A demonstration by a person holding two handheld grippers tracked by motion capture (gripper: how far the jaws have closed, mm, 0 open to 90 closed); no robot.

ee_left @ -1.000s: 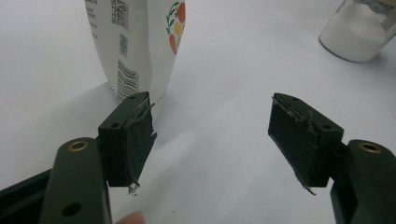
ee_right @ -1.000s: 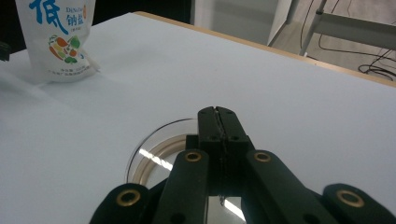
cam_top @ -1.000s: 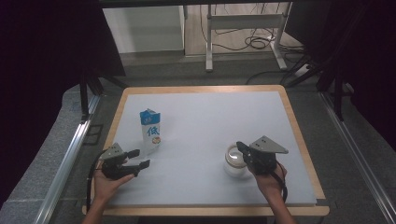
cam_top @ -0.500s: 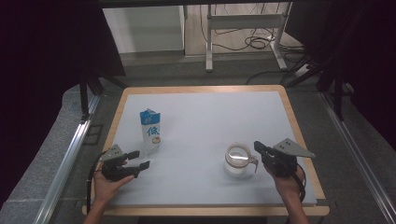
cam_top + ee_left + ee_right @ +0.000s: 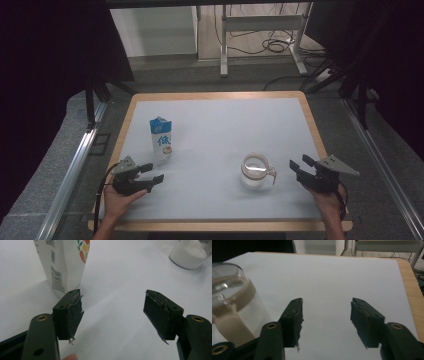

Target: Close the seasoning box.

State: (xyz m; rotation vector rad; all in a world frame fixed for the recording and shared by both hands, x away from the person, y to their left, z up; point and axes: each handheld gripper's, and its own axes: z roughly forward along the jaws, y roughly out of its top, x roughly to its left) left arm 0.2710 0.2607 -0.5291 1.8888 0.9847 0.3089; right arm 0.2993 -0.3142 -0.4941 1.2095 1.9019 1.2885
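White table, carton at left, glass jug at right

Left gripper [image 5: 152, 172], jaws apart and empty, sits just below the upright carton [image 5: 160, 141]; the jug [image 5: 255, 171], handle toward the right gripper [image 5: 301, 167], stands just left of its jaws, which have just been opening, empty.

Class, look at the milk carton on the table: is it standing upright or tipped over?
Upright: the milk carton stands on its base on the table, gabled top uppermost.

High view overlooks the table [image 5: 215, 120]; gripper views skim it closely.
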